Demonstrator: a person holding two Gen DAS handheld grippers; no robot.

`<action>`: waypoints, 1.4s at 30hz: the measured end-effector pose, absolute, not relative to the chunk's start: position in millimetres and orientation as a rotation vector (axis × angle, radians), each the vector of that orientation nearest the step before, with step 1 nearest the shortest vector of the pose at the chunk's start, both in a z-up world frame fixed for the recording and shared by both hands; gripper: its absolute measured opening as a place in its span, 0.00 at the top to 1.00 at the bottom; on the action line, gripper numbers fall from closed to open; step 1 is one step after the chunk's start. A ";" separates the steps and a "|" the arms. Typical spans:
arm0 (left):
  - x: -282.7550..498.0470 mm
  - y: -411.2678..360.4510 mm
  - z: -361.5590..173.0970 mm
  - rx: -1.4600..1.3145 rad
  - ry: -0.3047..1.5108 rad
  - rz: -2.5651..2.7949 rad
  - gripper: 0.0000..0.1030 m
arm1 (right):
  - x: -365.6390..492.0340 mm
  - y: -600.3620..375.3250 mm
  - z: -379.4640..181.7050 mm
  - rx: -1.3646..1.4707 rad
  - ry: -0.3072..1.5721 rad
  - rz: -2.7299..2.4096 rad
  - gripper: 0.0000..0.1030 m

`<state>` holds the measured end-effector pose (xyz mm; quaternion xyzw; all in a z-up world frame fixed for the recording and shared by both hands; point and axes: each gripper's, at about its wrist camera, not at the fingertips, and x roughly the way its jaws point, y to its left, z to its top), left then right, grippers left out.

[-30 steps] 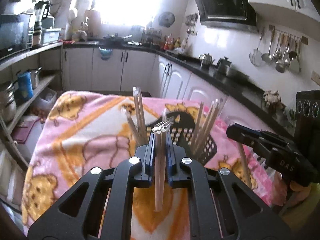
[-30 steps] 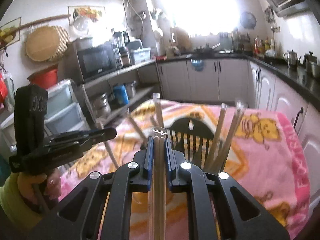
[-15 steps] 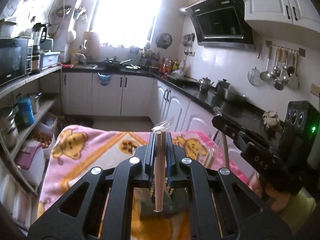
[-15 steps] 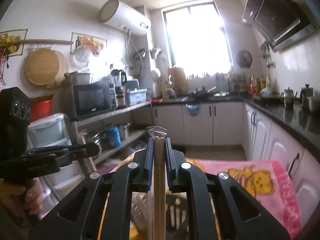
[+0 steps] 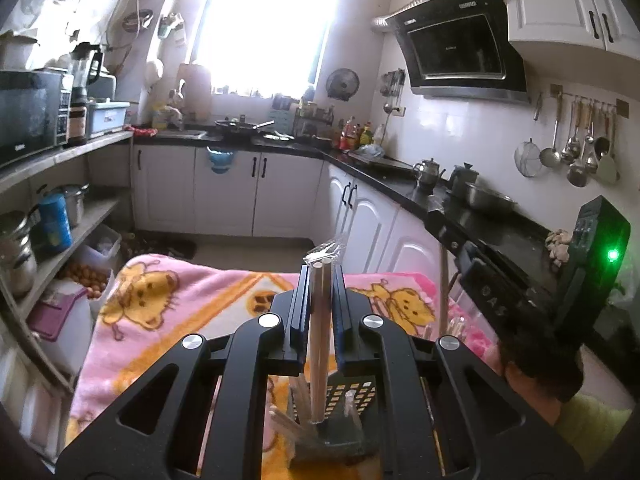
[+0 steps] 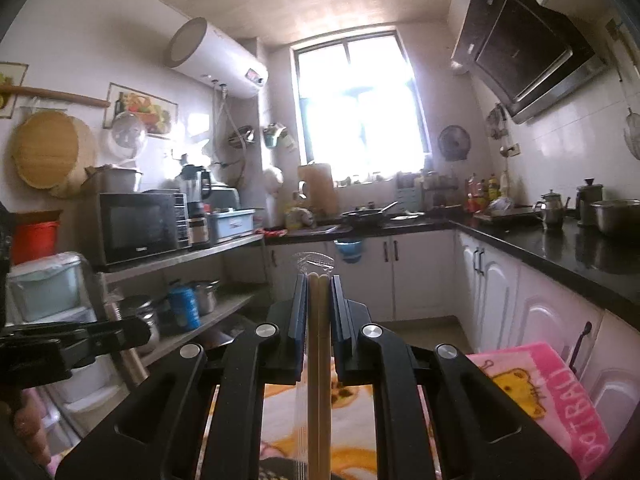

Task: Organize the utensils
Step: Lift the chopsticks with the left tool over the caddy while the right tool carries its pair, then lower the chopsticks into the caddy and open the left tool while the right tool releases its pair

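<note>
A pink blanket [image 5: 168,312] fills the lower frame, with a black basket [image 5: 348,400] at bottom centre. Each claw pinches wrapped chopsticks: left gripper [image 5: 321,280] on one pair [image 5: 320,344], right gripper [image 6: 319,292] on another [image 6: 318,380]. They look light, stiff and slippery in their plastic, so a mid-shaft hold suits best.

A basket [image 5: 344,396] sat on a blanket [image 5: 160,304], low in the left wrist view, with chopsticks [image 5: 288,426] standing in it. Behind the blanket ran cabinets [image 5: 224,192] under a window [image 5: 260,24]. Shelves [image 5: 52,160] stood left, a counter [image 5: 480,220] right, with ladles [image 5: 576,144] hanging above.
</note>
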<state>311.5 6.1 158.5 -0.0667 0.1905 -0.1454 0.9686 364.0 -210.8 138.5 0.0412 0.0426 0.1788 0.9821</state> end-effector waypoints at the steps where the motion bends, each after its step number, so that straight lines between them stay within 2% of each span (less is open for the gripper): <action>1: 312.3 4.5 155.7 -0.132 0.388 -0.294 0.96 | 366.9 -210.9 132.4 0.087 0.089 0.340 0.89; 11: 320.4 -9.5 116.5 -0.088 0.445 -0.308 0.96 | 362.3 -205.2 93.7 0.035 0.081 0.210 0.89; 16: 323.5 -11.1 103.8 -0.083 0.470 -0.312 0.96 | 366.2 -214.8 75.9 0.080 0.139 0.194 0.89; 26: 320.6 -12.1 90.7 -0.100 0.507 -0.320 0.96 | 350.9 -222.1 63.7 0.094 0.228 0.253 0.89; 31: 316.1 -8.9 90.3 -0.104 0.514 -0.315 0.93 | 340.5 -224.3 62.9 0.089 0.280 0.288 0.89; 38: 307.4 -1.6 88.1 -0.122 0.524 -0.304 0.84 | 320.9 -224.7 64.0 0.067 0.332 0.303 0.72; 42: 300.7 2.3 87.1 -0.136 0.528 -0.300 0.77 | 311.6 -228.4 64.5 0.067 0.357 0.303 0.68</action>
